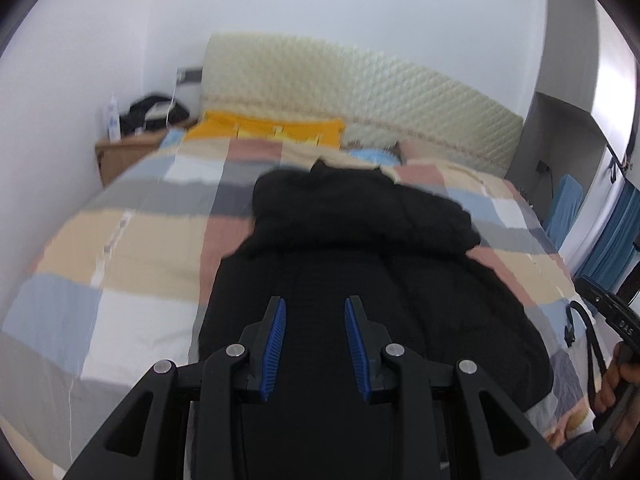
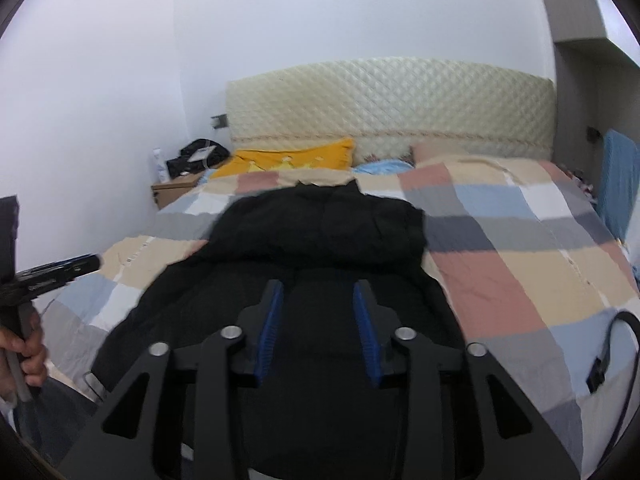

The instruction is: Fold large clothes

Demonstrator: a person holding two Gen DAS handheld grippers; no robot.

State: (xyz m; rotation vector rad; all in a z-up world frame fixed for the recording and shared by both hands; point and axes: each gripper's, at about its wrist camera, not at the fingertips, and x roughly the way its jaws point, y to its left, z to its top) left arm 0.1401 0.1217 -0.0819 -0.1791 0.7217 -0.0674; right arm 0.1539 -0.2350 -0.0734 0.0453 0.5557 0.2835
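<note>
A large black padded jacket (image 1: 360, 240) lies lengthwise on the checked bedspread (image 1: 120, 248), its far part bunched or folded over toward the headboard. It also shows in the right wrist view (image 2: 320, 232). My left gripper (image 1: 315, 304) is open and empty, held above the jacket's near end. My right gripper (image 2: 318, 292) is open and empty too, above the same near part. The right gripper's body shows at the right edge of the left wrist view (image 1: 608, 312), and the left one at the left edge of the right wrist view (image 2: 52, 272).
A quilted cream headboard (image 2: 392, 104) stands at the far end, with an orange pillow (image 2: 288, 158) and a blue pillow (image 2: 384, 168). A wooden nightstand (image 2: 172, 192) with a black bag stands far left. A black cable (image 2: 612, 344) lies on the bed's right side.
</note>
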